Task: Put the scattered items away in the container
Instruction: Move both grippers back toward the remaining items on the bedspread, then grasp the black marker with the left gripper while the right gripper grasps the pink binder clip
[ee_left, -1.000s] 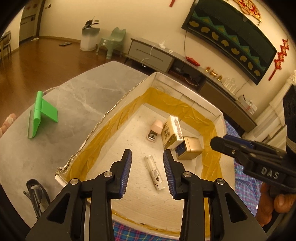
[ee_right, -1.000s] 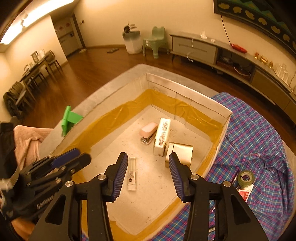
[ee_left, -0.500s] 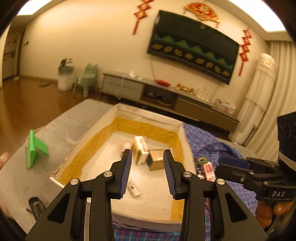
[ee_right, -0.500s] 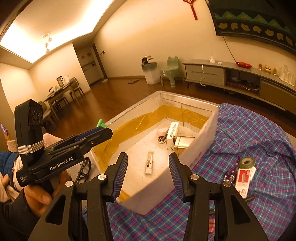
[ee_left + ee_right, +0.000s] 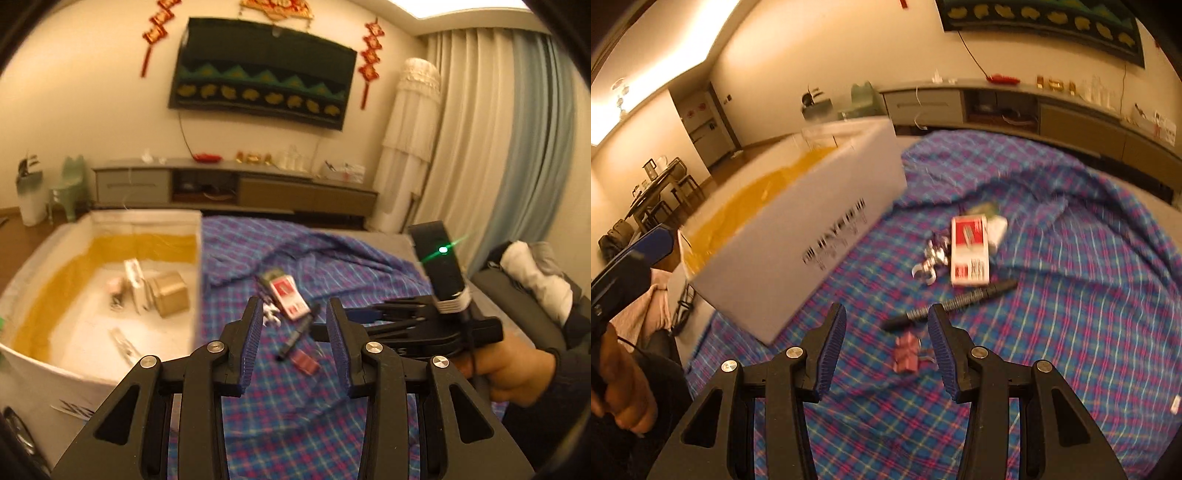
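Both jaws stand apart and empty: the right gripper (image 5: 887,345) hovers just above a small pink binder clip (image 5: 906,353) on the blue plaid cloth (image 5: 1071,295), the left gripper (image 5: 294,341) nearby. Beyond lie a black marker pen (image 5: 951,304) and a red-and-white staple box (image 5: 969,255); far left sits the white cardboard box with yellow tape lining (image 5: 48,363).

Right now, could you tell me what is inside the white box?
Inside the white box, the left wrist view shows a gold box, an upright white carton, a pinkish item and a thin tube. The near wall hides the front floor strip.
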Action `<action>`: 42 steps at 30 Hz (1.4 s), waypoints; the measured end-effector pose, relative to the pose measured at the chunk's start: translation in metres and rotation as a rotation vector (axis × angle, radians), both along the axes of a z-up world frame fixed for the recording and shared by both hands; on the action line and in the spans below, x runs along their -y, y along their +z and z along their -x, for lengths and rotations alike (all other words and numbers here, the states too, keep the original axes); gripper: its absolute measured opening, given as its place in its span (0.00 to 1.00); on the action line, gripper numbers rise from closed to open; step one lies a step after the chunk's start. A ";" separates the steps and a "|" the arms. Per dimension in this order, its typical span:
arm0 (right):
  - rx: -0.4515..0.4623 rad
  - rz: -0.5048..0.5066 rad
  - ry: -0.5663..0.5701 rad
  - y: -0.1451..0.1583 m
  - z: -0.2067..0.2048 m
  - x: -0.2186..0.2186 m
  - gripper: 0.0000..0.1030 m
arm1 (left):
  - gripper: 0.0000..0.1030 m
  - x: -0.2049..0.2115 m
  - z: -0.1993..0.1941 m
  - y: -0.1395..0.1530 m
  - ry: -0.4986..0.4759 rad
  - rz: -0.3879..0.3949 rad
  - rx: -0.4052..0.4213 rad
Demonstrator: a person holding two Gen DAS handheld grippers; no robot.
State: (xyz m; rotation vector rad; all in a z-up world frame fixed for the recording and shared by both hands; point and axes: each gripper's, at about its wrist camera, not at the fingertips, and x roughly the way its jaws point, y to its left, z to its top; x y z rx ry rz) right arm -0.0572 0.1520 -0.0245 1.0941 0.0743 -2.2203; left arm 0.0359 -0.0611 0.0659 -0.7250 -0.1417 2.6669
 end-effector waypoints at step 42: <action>0.177 0.159 -0.285 -0.047 0.024 -0.090 0.07 | 0.13 -0.108 0.140 -0.129 -0.064 0.282 0.365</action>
